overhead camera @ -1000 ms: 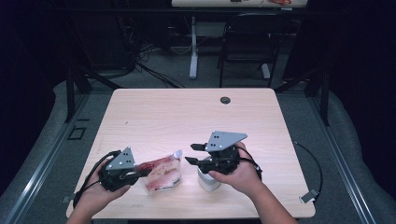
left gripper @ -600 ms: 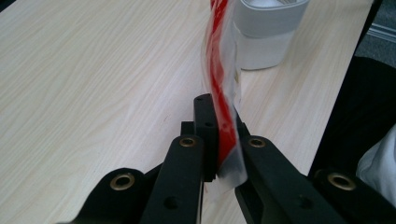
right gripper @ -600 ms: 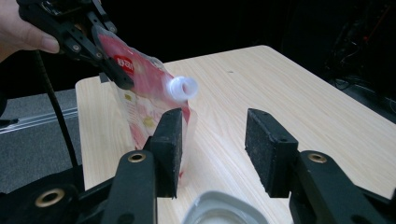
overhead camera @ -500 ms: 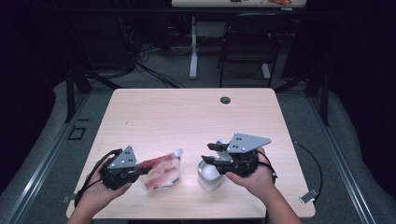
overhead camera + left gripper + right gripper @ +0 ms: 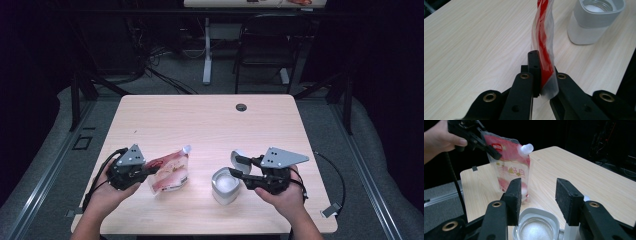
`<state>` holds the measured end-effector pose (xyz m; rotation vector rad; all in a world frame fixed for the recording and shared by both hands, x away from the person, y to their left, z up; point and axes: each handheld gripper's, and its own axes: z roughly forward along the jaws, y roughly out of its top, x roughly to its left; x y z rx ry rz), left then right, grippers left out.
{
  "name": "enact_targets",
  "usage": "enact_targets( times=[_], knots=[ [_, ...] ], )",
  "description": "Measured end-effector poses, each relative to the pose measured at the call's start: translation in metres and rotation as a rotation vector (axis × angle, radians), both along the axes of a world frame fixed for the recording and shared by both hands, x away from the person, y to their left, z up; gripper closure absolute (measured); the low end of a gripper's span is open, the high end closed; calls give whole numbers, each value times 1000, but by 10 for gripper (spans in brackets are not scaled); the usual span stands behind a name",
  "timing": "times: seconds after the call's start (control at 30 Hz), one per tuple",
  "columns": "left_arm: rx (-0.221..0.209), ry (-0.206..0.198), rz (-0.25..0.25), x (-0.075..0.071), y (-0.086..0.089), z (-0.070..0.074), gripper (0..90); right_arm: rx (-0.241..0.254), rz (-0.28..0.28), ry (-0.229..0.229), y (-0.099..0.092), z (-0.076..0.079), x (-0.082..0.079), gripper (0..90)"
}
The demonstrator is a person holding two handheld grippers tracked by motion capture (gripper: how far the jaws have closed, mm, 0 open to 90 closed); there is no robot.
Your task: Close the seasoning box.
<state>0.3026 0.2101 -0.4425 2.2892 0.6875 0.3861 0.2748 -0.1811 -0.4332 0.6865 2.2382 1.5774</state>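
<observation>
Pouch pinched, jar open — spill risk.
Our left gripper clamps the spout pouch upright on the desk; right gripper, jaws open, hovers over the uncapped jar — a nudge tips it.

The pouch ran off the left gripper view's top edge, as did the jar's rim. Its printed lettering was too small to read.
</observation>
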Motion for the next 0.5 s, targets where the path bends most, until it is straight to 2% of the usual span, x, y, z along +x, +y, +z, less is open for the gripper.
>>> enact_targets(
  times=[0.1,0.2,0.37,0.5],
  knots=[
    [-2,-2,25,8,0,-2,900,16,-7,3,-4,-3,-2,564],
    [-9,-2,47,15,2,-3,900,-4,-20,4,-7,-4,-2,557],
    [-16,-8,83,26,3,-4,900,-9,-21,3,-8,-5,-3,555],
    [-15,-33,108,30,3,-6,900,-9,-26,6,-8,-7,-3,555]
  ],
)
